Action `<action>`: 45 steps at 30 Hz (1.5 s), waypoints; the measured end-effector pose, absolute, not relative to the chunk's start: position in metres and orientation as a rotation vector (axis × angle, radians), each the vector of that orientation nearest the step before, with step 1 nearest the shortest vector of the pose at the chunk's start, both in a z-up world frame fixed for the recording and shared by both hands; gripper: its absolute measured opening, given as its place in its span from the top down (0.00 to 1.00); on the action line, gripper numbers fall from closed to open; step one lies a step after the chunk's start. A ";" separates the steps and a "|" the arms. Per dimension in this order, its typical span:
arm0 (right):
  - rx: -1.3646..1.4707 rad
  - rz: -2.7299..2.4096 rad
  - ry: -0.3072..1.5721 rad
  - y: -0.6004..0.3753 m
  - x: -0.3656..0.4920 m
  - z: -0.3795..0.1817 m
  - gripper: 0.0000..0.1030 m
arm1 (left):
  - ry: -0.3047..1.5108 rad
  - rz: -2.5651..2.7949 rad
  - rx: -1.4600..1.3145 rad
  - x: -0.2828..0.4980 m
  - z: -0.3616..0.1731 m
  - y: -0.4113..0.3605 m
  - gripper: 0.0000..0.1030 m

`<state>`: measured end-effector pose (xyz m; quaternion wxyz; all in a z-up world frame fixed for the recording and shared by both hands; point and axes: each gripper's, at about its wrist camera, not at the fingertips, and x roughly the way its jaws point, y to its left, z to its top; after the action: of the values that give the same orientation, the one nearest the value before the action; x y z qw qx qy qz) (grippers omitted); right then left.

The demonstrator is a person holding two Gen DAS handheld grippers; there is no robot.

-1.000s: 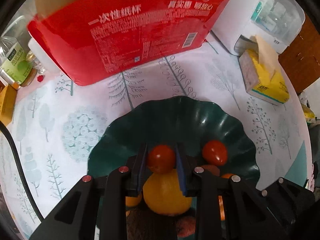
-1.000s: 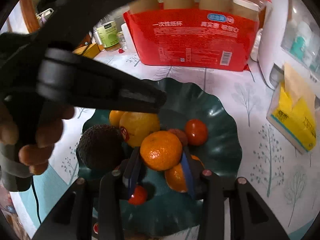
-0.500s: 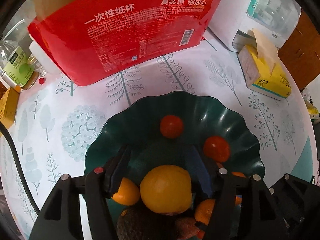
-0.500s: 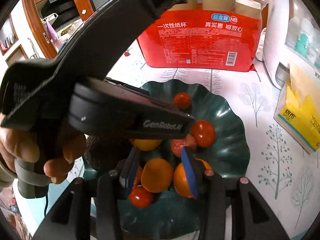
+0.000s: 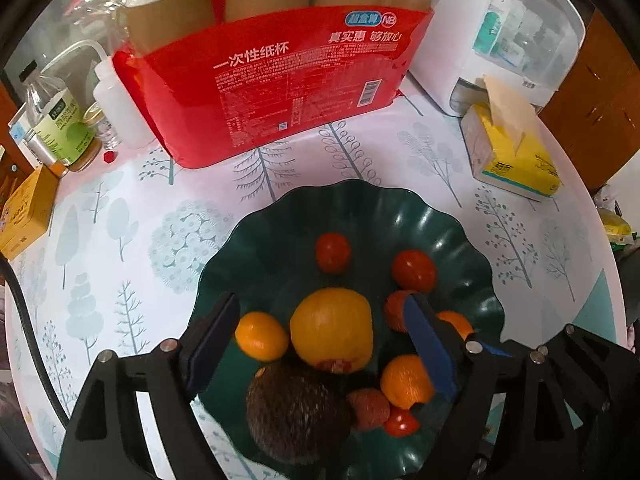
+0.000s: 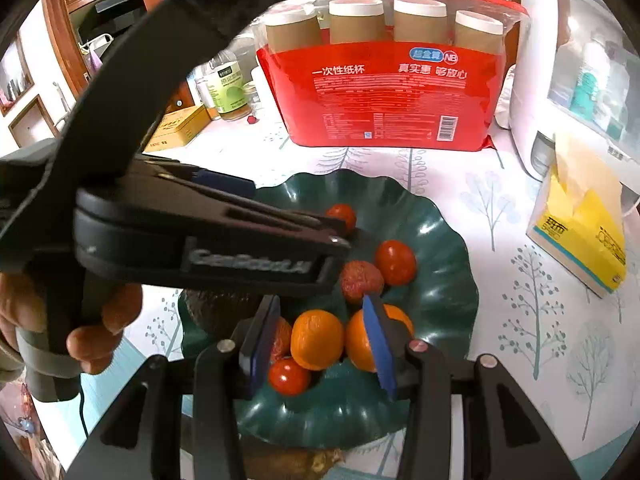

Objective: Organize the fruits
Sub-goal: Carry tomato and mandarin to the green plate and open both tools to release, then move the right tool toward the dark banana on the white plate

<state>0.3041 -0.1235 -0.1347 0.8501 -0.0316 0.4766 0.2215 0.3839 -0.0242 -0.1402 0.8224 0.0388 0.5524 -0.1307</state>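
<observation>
Tablecloth (image 5: 120, 240) in white with pale tree prints carries everything, and the landmark is the dark green scalloped bowl (image 5: 360, 208) at its middle. Behind the bowl stands the red plastic pack of paper cups (image 5: 280, 80); to the bowl's right lies the yellow tissue box (image 5: 516, 156).

Inside the bowl, biggest first: a dark rough-skinned avocado (image 5: 294, 412) at the near rim, a large yellow-orange citrus (image 5: 332, 330) touching it at centre, a small orange mandarin (image 6: 317, 339) toward the right, and one red cherry tomato (image 5: 333, 252) alone at the far side.

Left gripper (image 5: 320, 344) hangs over the bowl, its jaws just opened wide, nothing pressed between them, the big citrus below in the gap. Right gripper (image 6: 318, 340) sits low in the bowl, jaws narrow around that mandarin; its blue pads (image 6: 376, 334) look just shy of the skin, though the view is tight. A person's hand (image 6: 76, 320) holds the left tool's handle.
</observation>
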 end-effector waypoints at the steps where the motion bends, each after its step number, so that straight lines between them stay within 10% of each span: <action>1: -0.066 0.464 1.005 -0.125 0.302 -0.132 0.57 | 1.173 -0.278 0.084 0.381 -0.138 -0.023 0.19; 45: -0.003 0.319 0.927 -0.134 0.161 -0.012 0.40 | 0.988 -0.303 0.078 0.195 -0.001 0.033 0.15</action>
<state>0.1613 -0.1343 -0.0122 0.8822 -0.0015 0.4452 0.1533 0.1953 0.0328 -0.0007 0.8688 0.0372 0.4721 -0.1446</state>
